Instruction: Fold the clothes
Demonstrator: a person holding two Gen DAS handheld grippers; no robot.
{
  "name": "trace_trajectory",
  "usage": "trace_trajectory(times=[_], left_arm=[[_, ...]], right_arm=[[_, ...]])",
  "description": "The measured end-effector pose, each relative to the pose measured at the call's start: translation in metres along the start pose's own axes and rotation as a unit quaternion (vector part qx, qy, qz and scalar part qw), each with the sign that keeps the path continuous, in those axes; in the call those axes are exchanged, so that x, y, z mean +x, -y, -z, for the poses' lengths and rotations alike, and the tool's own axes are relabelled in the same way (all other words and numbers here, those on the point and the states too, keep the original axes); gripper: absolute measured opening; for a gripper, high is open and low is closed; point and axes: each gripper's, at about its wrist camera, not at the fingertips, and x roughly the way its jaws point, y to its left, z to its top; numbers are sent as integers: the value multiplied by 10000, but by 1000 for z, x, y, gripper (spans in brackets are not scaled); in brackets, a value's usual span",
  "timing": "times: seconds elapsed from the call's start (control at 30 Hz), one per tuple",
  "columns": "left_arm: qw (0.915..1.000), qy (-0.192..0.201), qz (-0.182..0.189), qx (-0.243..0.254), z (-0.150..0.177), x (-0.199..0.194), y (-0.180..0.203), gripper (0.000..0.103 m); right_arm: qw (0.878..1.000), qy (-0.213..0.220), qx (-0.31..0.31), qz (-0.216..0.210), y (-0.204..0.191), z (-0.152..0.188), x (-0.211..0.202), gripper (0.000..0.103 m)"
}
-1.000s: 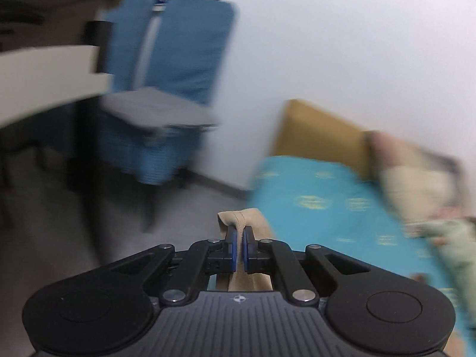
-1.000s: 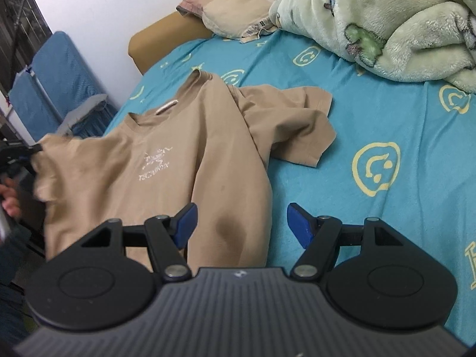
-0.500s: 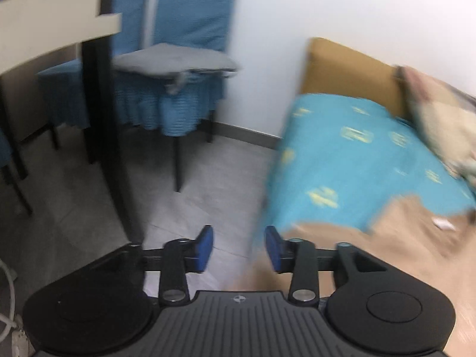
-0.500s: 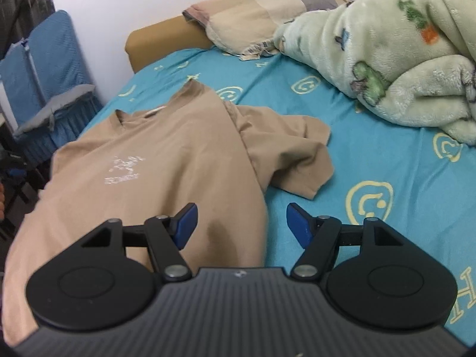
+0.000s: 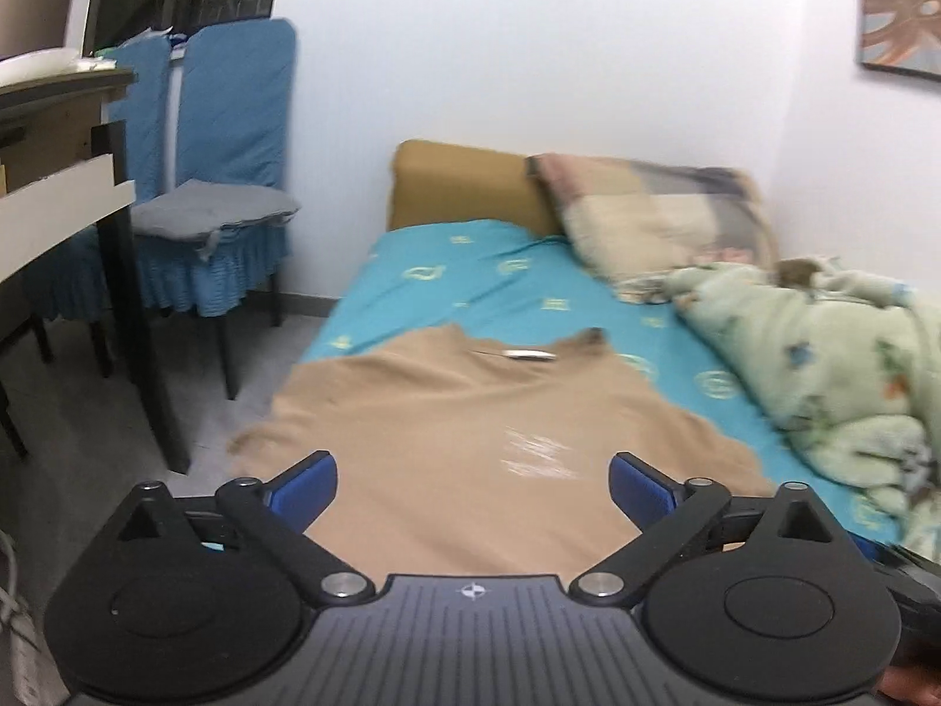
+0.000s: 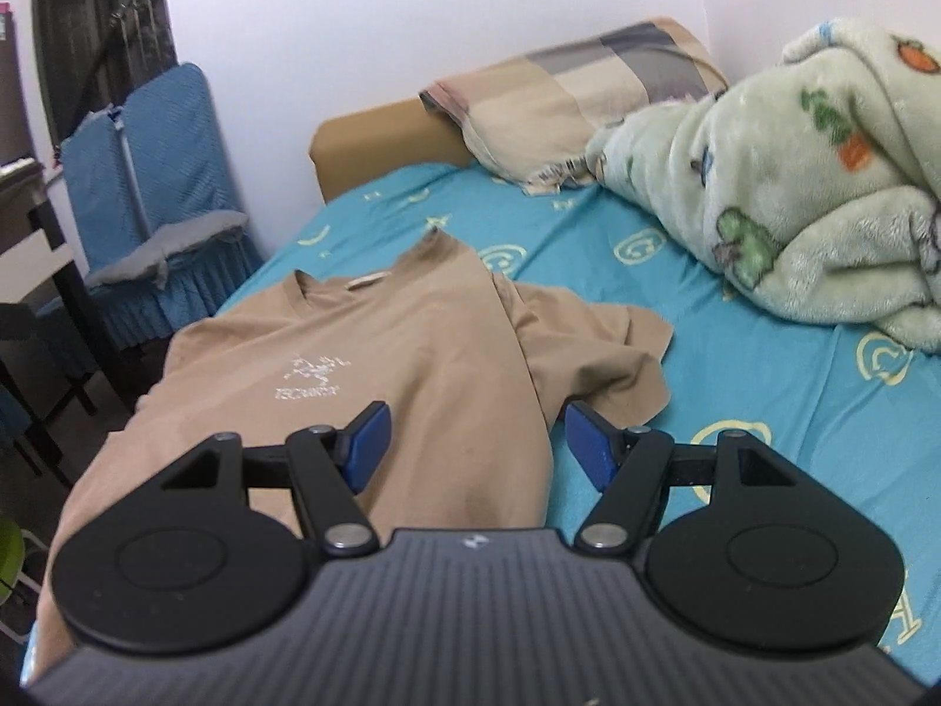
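Note:
A tan T-shirt (image 6: pixel 411 347) with a white chest logo lies face up on the turquoise bed sheet (image 6: pixel 764 388), collar toward the headboard. Its left side hangs over the bed's edge, and its right sleeve is crumpled beside the body. In the left wrist view the same T-shirt (image 5: pixel 447 423) spreads out just ahead of my left gripper (image 5: pixel 473 485), which is open and holds nothing. My right gripper (image 6: pixel 476 441) is open too, hovering over the shirt's lower right side near the crumpled sleeve, nothing between its blue fingers.
A pale green blanket (image 6: pixel 811 188) is heaped on the bed's right side, with a patchwork pillow (image 6: pixel 570 94) against the mustard headboard (image 6: pixel 376 141). Blue-covered chairs (image 5: pixel 217 188) and a dark-legged table (image 5: pixel 64 194) stand left of the bed.
My left gripper let go of the shirt's edge and opened wide, then swung right to face the bed. The shirt's left side dropped flat. The right gripper stayed open, drawing back slightly.

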Motion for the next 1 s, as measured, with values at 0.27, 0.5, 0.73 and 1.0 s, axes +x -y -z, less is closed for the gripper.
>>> trace_trajectory(times=[0.27, 0.5, 0.73, 1.0], left_arm=[[9997, -20, 240, -10, 78, -28, 37, 102], [9999, 69, 134, -23, 83, -25, 34, 102], [10000, 18, 72, 12, 82, -23, 26, 102], [9999, -76, -79, -94, 81, -15, 26, 102]], right_arm=[[9995, 134, -161, 231, 9, 13, -31, 69], [9993, 283, -250, 5, 7, 8, -48, 64], [9963, 273, 741, -347, 27, 2, -53, 44], [9824, 102, 1755, -624, 53, 7, -32, 88]])
